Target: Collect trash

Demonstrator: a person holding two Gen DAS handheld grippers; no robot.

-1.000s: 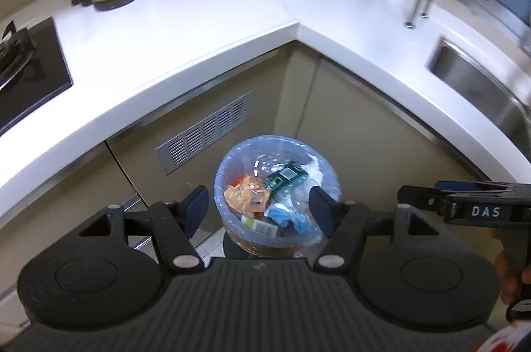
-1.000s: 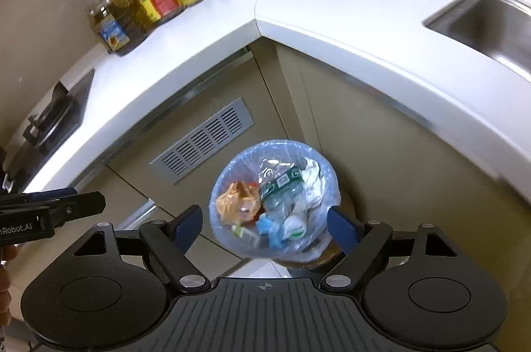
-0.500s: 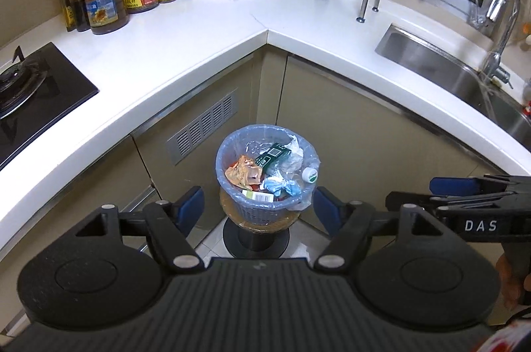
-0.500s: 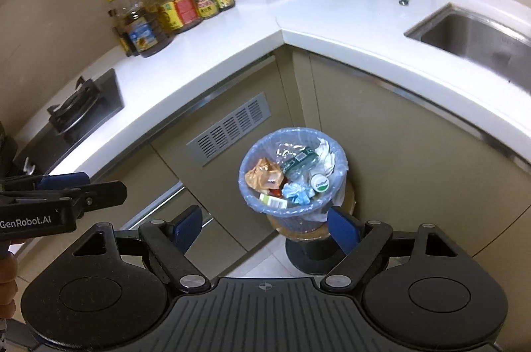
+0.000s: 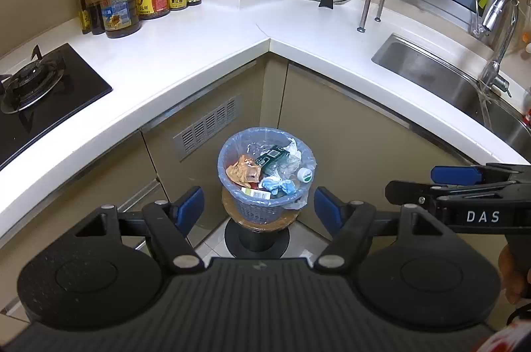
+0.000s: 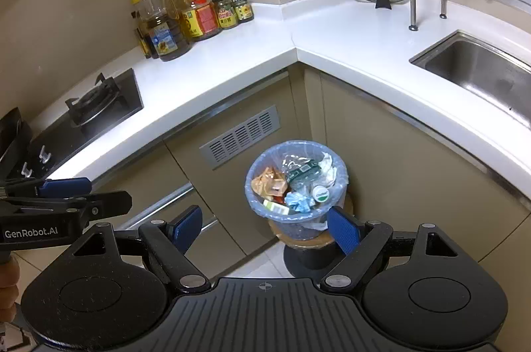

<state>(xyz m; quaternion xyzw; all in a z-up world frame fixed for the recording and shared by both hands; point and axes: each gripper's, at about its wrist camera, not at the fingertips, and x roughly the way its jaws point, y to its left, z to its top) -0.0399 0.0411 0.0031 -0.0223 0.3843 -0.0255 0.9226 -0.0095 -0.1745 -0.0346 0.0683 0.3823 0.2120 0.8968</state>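
— Both cameras have pulled back; the bin looks smaller now. Left tongs (image 5: 259,206) spread apart, holding nothing.

— And the trash?

— Sitting in the lined bin (image 5: 266,172) on its stool, below the corner tabletop (image 5: 205,53), I reckon so both can reach. Right tongs (image 6: 265,227) also apart, empty.

White corner countertop (image 5: 186,59), beige cabinets (image 5: 348,152), steel sink (image 5: 431,69), tiled floor (image 5: 212,244).

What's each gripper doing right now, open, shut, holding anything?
Left gripper: open, holding nothing.
Right gripper: open, holding nothing.
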